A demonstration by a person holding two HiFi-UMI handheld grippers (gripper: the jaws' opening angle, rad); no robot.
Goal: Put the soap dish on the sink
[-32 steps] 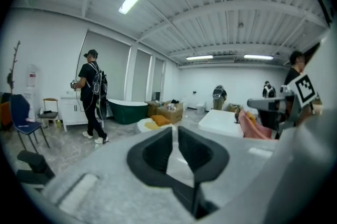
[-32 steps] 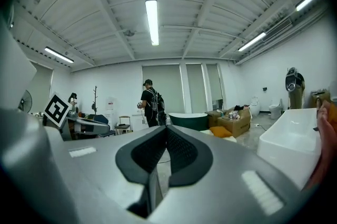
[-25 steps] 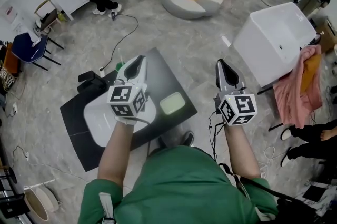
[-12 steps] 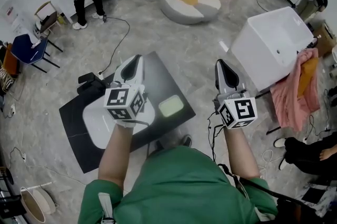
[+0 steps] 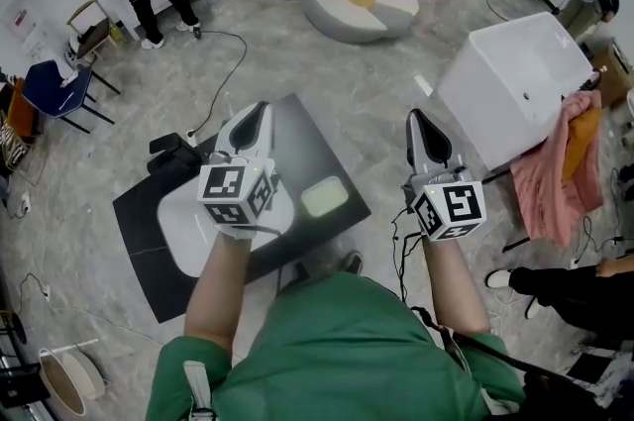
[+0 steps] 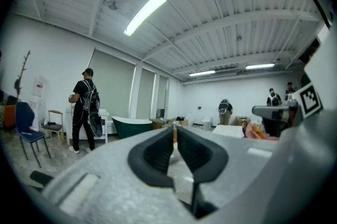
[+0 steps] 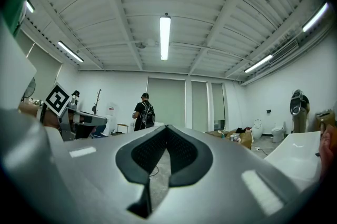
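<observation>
Close before the person in green, both grippers are held up, level and side by side, aimed across the room and not down at the work. The left gripper point(image 5: 260, 108) has its fingers point(image 6: 158, 157) shut tip to tip on nothing. The right gripper point(image 5: 414, 116) is likewise closed and empty. I take this for a ready pose, with no reach begun.

Below them, the soap dish point(image 5: 324, 197) lies on the dark desk point(image 5: 322, 152), just right of the sink point(image 5: 176, 231) and apart from both grippers. Whether the dish touches the sink's rim, I cannot tell.

The left arm and gripper cover much of the sink. Neither gripper view shows the desk at all, only ceiling and far walls. Whether the dish holds anything is too small to tell. Farther off stands a white tub point(image 5: 515, 77).
</observation>
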